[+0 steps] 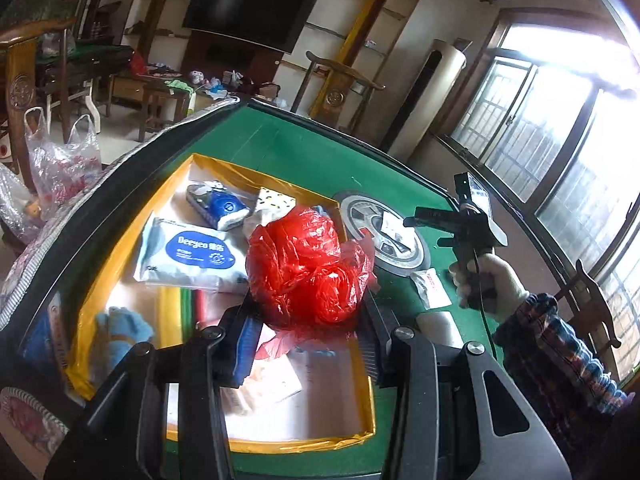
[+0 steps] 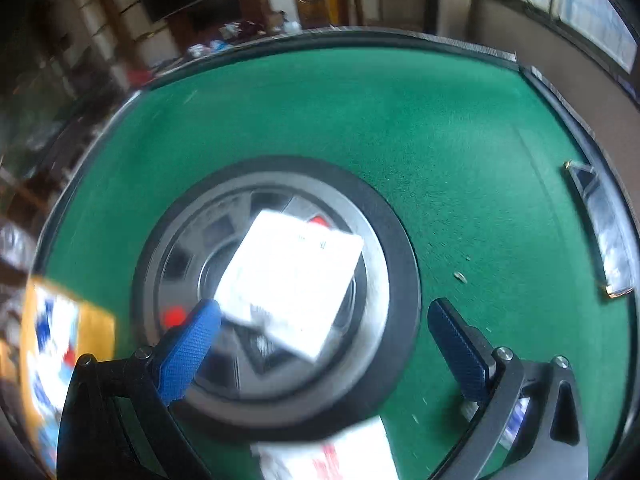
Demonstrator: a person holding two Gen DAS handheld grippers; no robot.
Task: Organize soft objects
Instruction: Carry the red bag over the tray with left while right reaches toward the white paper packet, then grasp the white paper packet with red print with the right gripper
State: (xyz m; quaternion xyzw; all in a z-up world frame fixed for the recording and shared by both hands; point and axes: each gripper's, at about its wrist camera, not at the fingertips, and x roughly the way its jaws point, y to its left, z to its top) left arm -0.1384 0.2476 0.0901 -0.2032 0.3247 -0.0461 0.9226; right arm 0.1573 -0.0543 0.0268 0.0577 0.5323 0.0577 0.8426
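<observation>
Table: green felt (image 1: 288, 148), dark rim, round hub (image 2: 276, 292) at centre.
Room: we see a wall television (image 1: 248, 10), windows right.
Left gripper (image 1: 308, 332): jaws clenched on red plastic bag (image 1: 308, 264), over yellow-walled box (image 1: 120, 280).
Right gripper (image 2: 324, 320): jaws released above white packet (image 2: 288, 280).

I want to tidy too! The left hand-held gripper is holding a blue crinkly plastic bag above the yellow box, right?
Not quite: the plastic bag is red, not blue. The left wrist view shows the left hand-held gripper holding it above the yellow box.

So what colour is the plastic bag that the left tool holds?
Red. The bag shows best in the left wrist view, between the left tool's fingers.
</observation>
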